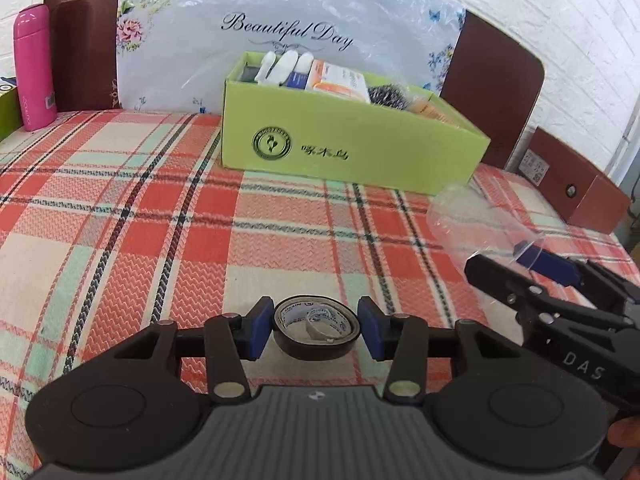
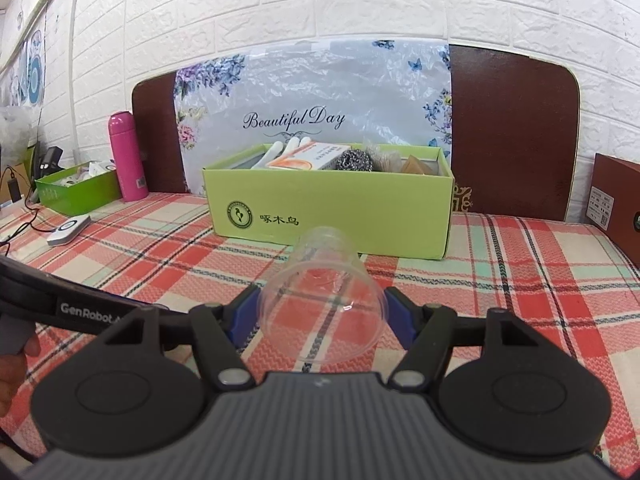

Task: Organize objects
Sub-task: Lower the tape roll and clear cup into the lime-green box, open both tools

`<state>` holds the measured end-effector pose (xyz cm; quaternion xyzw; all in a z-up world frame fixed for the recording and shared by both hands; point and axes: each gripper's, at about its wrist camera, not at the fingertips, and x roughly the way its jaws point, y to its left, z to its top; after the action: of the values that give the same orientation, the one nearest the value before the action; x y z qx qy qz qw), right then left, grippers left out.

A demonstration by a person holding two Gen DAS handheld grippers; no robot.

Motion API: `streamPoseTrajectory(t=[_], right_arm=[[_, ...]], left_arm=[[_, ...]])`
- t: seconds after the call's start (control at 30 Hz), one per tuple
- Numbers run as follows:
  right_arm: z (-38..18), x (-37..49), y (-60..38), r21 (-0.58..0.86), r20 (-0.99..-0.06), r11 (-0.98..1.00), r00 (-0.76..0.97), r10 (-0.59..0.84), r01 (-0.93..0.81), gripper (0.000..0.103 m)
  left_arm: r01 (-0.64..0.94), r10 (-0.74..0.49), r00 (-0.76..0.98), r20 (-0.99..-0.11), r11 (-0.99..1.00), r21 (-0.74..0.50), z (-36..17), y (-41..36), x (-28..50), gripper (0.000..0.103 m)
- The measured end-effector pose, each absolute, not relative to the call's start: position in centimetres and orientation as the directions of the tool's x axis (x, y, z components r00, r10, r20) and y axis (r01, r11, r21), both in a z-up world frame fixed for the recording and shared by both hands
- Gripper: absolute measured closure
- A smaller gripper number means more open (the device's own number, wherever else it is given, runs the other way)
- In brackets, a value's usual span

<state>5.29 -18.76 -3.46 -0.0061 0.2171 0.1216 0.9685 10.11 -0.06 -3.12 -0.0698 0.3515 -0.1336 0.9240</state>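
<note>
Two blue pads of the left gripper (image 1: 317, 328) sit against opposite sides of a black tape roll (image 1: 317, 332) at the lower centre of the left wrist view, clenched on it over the plaid tablecloth (image 1: 120, 220); pale printing lines the roll's inside but is too small to read. At the right edge the right gripper (image 1: 520, 268), marked "DAS", carries a clear plastic cup (image 1: 472, 220). Above centre stands a green box (image 1: 352, 140) bearing a round emblem and Chinese characters, filled with white gloves (image 1: 284, 66) and cartons; behind it a floral sheet (image 1: 280, 8) reads "Beautiful Day". In the right wrist view, the right gripper (image 2: 322, 316) grasps the cup (image 2: 324, 292) at centre, lying on its side with its rim toward the camera and its base toward the box (image 2: 332, 208). Lettering "GenRobot" shows on the left gripper (image 2: 80, 308) at the lower left.
</note>
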Motion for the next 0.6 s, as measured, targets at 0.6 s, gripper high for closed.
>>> streamPoseTrajectory(t=[0.6], right_arm=[[2.6,8.7,-20.0,-0.034,-0.253,0.980,0.950,0.182,-0.197,0.036]], left_arm=[[0.283,-0.325,0.841,-0.433,0.945,-0.162,7.0,0.0,15.2,0.054]])
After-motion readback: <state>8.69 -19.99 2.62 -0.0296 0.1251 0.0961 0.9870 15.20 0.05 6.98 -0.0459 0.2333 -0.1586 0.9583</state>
